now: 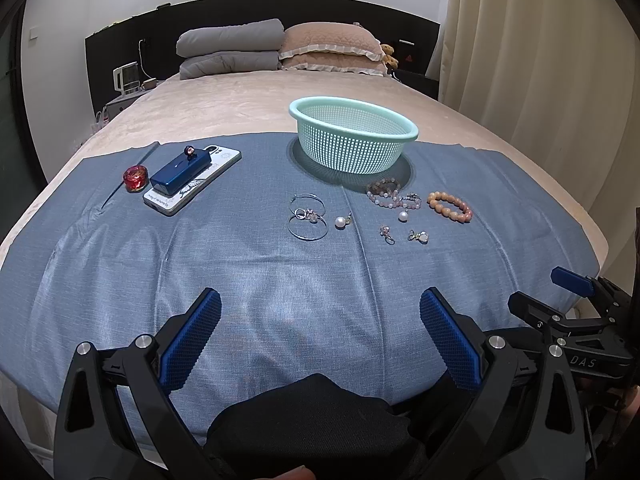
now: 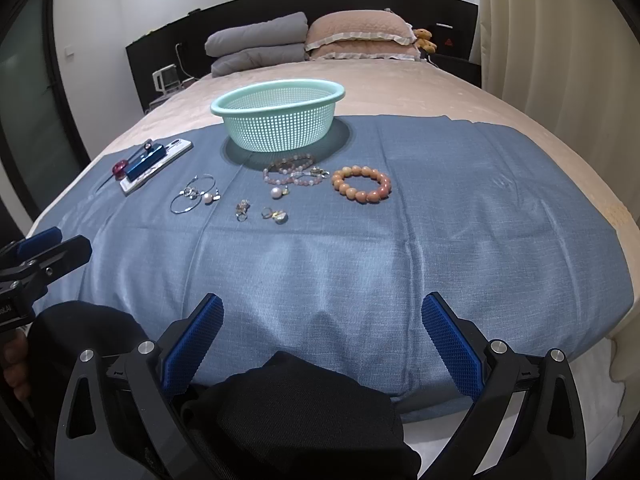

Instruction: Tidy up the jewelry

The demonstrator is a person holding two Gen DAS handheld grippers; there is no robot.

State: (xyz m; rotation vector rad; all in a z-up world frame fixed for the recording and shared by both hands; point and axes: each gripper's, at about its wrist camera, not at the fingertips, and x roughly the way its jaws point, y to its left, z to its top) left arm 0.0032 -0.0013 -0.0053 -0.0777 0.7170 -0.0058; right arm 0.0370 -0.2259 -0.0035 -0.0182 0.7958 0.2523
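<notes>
A mint green mesh basket stands on a blue cloth spread over the bed. In front of it lie an orange bead bracelet, a pink bead bracelet, two silver hoops, pearl pieces and small earrings. My left gripper hangs open over the cloth's near part, well short of the jewelry. My right gripper is open too, at the near edge, with nothing between its fingers.
A phone with a blue box on top and a red jar lie at the cloth's left. Pillows and folded grey bedding are at the headboard. A curtain hangs on the right.
</notes>
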